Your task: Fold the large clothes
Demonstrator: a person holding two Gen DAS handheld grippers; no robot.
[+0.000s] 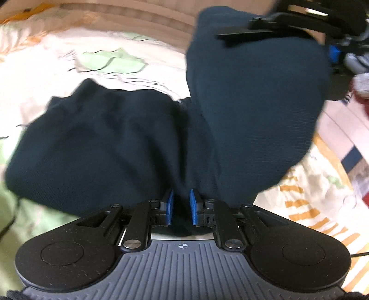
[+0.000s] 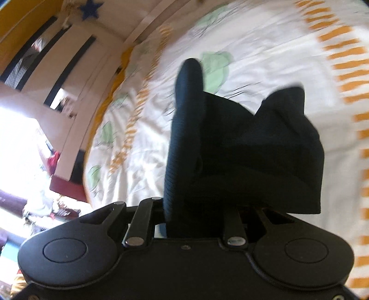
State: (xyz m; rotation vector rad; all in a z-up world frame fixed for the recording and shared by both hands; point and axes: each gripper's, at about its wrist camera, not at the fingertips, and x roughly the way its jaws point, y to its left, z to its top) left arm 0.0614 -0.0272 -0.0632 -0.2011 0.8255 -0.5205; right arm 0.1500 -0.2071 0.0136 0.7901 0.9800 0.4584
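- Spread under everything is a white bedcover [image 1: 69, 69] printed with pale green leaf shapes [image 1: 110, 61] and bands of short orange stripes [image 2: 346, 53]; it fills most of both wrist views and lies a little wrinkled.
- Behind the bed, my right wrist view shows a cream slatted headboard or shelf unit [image 2: 76, 76] with dark gaps, a dark blue star [image 2: 91, 9] fixed high on it, and a blown-out bright window area [image 2: 20, 138] to the left.
- Clutter sits low at the left of that view, red and white, too blurred for me to name.
- At the right edge of my left wrist view there is more blurred clutter, including something blue [image 1: 334, 53] and something red.
- My left gripper [image 1: 181, 206] is pinched nearly closed on the dark navy garment [image 1: 103, 143]; cloth is bunched between its blue pads [image 1: 170, 205].
- From there the garment spreads left over the bedcover and rises in a wide lifted panel to the upper right.
- My right gripper [image 1: 233, 34] appears up there in the left view, its black fingers set on the top edge of that lifted panel.
- In my right wrist view, the garment's ribbed edge [image 2: 184, 129] stands up between my fingers and cloth drapes over the right one, hiding the tips; I grip the garment, held above the bed.
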